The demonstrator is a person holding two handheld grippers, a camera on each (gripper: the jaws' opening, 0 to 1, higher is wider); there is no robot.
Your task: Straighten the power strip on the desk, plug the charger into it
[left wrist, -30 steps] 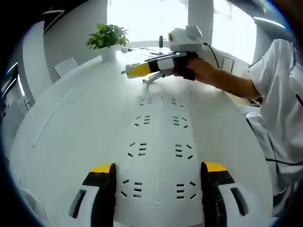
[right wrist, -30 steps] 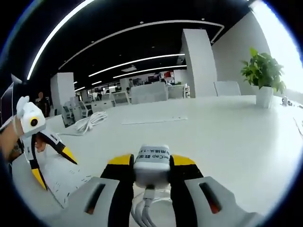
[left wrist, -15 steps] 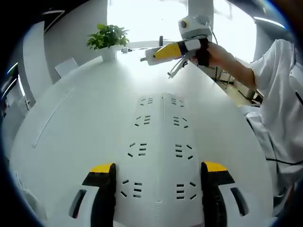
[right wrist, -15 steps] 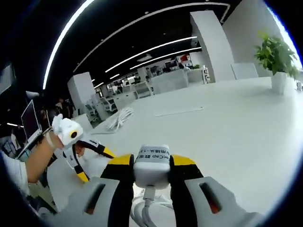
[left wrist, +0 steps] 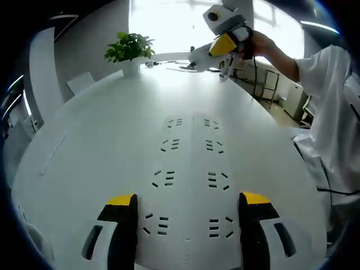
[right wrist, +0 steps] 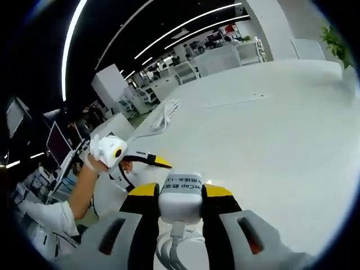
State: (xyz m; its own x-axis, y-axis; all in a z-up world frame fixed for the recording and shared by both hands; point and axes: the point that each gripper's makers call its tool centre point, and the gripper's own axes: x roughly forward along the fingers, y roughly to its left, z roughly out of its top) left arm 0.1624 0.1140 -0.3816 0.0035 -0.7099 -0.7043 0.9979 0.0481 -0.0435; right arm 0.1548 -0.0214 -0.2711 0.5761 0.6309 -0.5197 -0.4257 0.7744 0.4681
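The white power strip lies flat on the white bench, running straight away between the jaws of the left hand-held gripper; those jaws stand wide apart, one on each side of the strip's near end, and I cannot tell whether they touch its edges; my guess is that they bracket it so the strip stays square and does not slide when a plug is pressed in; its two rows of sockets face up, all of them empty. The right hand-held gripper is clamped on the white charger, gripping its sides so the cable trails back and down beneath the jaws; in the left gripper view the right hand-held gripper is raised above the far end of the bench, well apart from the strip, so the plugging-in looks not yet begun. The label on the charger's top face reads partly "cCap", followed by characters too small for me to make out; a potted plant stands at the far edge of the bench, and a coil of white cable lies further along it.
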